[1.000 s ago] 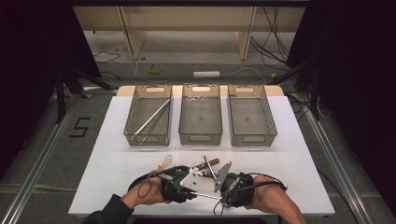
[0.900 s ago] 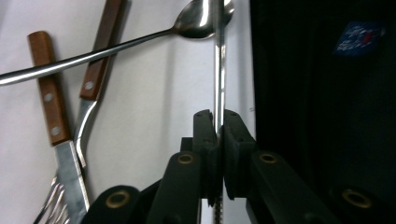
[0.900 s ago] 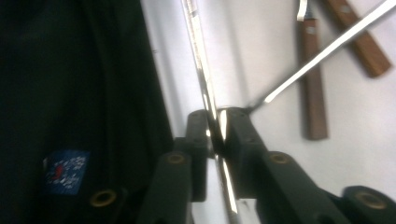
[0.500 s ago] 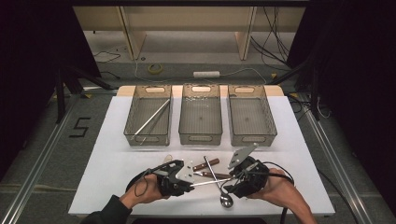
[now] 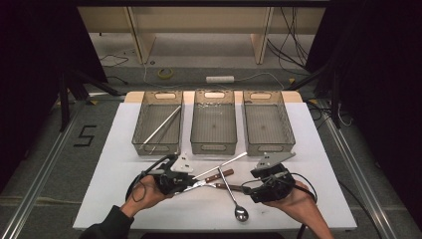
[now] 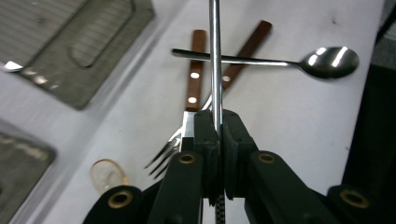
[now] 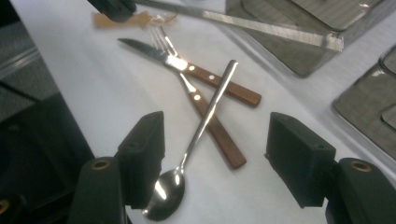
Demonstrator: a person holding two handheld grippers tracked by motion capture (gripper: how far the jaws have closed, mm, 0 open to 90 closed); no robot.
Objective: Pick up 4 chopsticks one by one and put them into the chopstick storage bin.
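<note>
left gripper view: a steel rod is clamped end-on in the left gripper, lifted above the spoon on the bench, likely for binning; right gripper is held wide over the spoon.

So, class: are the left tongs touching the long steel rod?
Touching. The left gripper view shows the left tongs shut on the steel rod, both jaws pressed against it with no gap.
</note>
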